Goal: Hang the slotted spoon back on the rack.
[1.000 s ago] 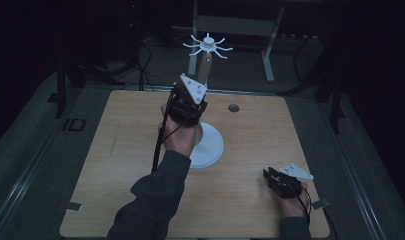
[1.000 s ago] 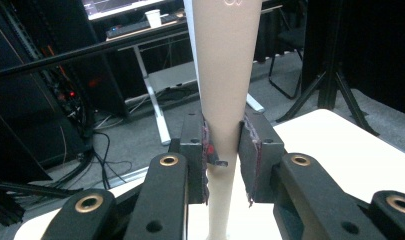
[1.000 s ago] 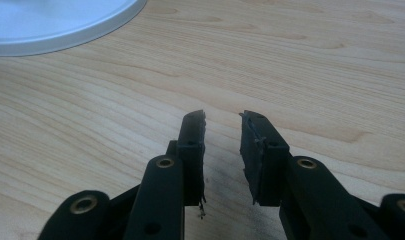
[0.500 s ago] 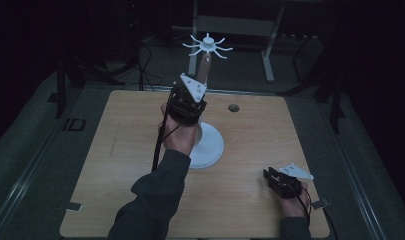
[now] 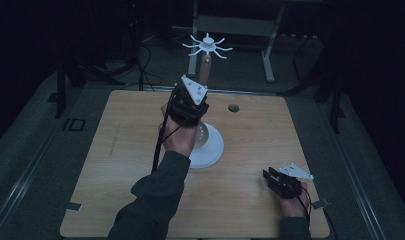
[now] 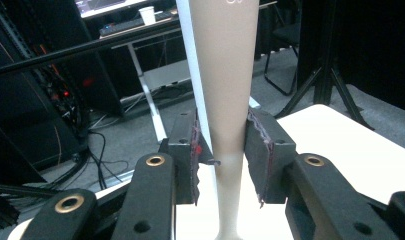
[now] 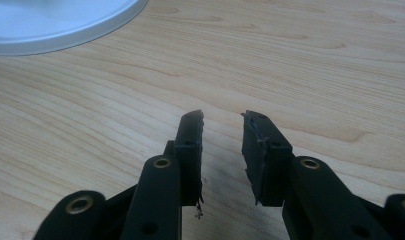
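Left hand-held gripper [image 6: 220, 155] jaws just spread, loose around the stand's post [image 6: 225, 100]

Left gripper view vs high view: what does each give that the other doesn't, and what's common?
Left gripper view: the left gripper has its fingers either side of the tan post, with a sliver of gap at one pad; its jaws have just been opening. High view: the white spoked top, the round white base on the table, and the right gripper near its right corner. Both: left gripper at the post.
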A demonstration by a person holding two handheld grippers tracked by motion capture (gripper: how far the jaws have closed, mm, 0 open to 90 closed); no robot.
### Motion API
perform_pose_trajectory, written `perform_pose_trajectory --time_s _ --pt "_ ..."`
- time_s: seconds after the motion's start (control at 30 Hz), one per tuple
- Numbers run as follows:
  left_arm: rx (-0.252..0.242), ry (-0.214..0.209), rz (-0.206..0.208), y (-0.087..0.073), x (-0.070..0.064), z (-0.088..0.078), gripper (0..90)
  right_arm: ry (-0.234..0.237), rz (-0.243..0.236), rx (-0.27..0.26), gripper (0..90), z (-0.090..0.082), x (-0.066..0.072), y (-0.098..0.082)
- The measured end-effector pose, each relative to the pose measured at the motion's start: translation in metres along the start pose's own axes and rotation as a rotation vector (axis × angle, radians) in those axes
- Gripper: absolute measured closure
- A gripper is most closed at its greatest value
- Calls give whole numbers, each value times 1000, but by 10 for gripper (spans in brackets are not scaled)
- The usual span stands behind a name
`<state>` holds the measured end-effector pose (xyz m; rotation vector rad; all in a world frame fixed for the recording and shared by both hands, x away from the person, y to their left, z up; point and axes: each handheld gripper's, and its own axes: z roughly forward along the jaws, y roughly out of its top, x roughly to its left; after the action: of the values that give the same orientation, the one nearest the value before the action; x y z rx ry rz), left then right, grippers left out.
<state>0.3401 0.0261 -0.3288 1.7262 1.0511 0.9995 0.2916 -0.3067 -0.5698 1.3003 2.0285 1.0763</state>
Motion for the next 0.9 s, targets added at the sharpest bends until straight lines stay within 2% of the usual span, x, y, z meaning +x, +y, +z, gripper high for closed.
perform_pose_trajectory --time_s 0.23,0.67,0.9 --pt "1 -16 2 -3 1 -1 607 2 -2 3 681 0 0 0" --pt "-41 -49 -12 0 0 -10 525 4 -2 6 660 1 1 0" --pt "-28 -66 -17 -1 4 -11 485 1 0 8 649 1 1 -1"
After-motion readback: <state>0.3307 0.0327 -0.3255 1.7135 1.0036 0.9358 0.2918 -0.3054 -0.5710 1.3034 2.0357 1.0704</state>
